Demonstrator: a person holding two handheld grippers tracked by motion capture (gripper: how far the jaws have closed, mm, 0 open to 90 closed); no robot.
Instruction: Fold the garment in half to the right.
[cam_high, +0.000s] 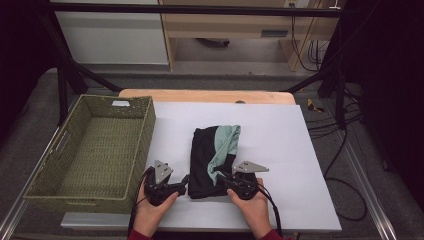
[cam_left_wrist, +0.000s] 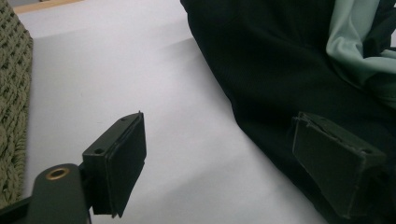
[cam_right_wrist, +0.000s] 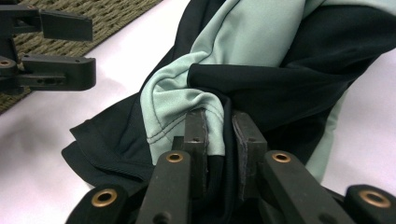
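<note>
A folded black garment (cam_high: 202, 155) with a mint-green part lies on the white table cover (cam_high: 280, 140). My right gripper (cam_high: 223, 176) is at its near right corner. In the right gripper view this gripper (cam_right_wrist: 219, 119) is shut on a bunched fold of green and black cloth (cam_right_wrist: 280, 79). My left gripper (cam_high: 186, 181) stands open at the garment's near left edge. In the left gripper view one of its jaws is over the bare cover and the other over the black cloth (cam_left_wrist: 261, 60), and the left gripper (cam_left_wrist: 219, 126) pinches nothing. The right gripper view also has the left gripper (cam_right_wrist: 91, 46), open.
An empty green woven basket (cam_high: 146, 142) stands at the left of the table, close to my left hand, and its wall (cam_left_wrist: 14, 116) edges the left gripper view. The table's wooden far edge (cam_high: 205, 95) lies beyond the cover. Black frame legs and cables stand on the floor at both sides.
</note>
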